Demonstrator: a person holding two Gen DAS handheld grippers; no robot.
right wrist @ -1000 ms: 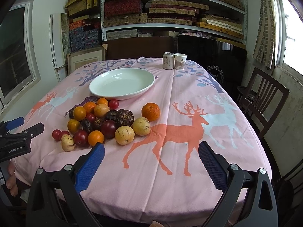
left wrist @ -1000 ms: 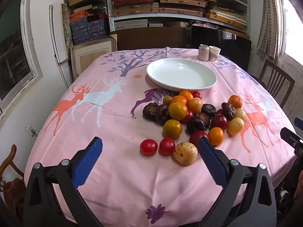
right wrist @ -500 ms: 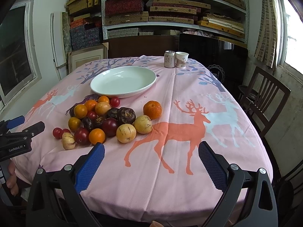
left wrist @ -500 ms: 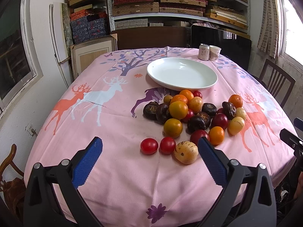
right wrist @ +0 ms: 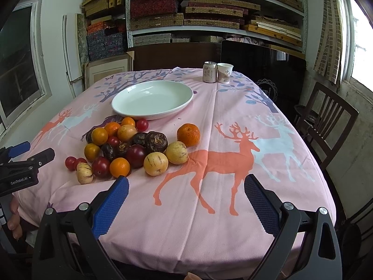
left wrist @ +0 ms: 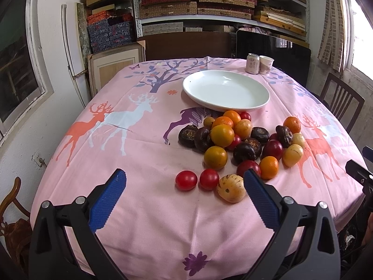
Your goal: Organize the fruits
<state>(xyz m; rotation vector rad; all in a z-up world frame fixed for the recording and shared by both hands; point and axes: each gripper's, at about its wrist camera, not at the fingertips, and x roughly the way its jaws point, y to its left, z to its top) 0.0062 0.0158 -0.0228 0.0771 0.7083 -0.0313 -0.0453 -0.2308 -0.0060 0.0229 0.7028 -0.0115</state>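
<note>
Left wrist view: very little has changed over the last second. The left gripper (left wrist: 185, 178) hangs at the bottom of the frame with its blue pads spread wide and nothing between them, as it did a second ago. The fruit has slid only a shade lower and closer in the frame, so the hand is creeping forward at most. The fruit pile (left wrist: 242, 140) sits right of centre on the pink tablecloth (left wrist: 139, 154), just below the empty white plate (left wrist: 226, 89) in the upper middle. Nearest the gripper are two small red fruits (left wrist: 197, 179) and a speckled yellow fruit (left wrist: 230, 187), the latter just beside the right pad. Nothing has been lifted; I judge the sorting has not begun, and these near pieces look like the likeliest first picks.

Right wrist view: the right gripper (right wrist: 186, 186) is likewise wide open and empty at the bottom of the frame. Compared with a second ago the plate (right wrist: 152, 100) and pile (right wrist: 130, 147) have drifted slightly right and down, a small shift of the camera and no more. The pile lies left of centre; one orange (right wrist: 188, 134) stands a little apart to its right. The left tool shows at the left edge. The can (right wrist: 209, 71) and paper cup (right wrist: 225, 72) stand together at the far end.
</note>
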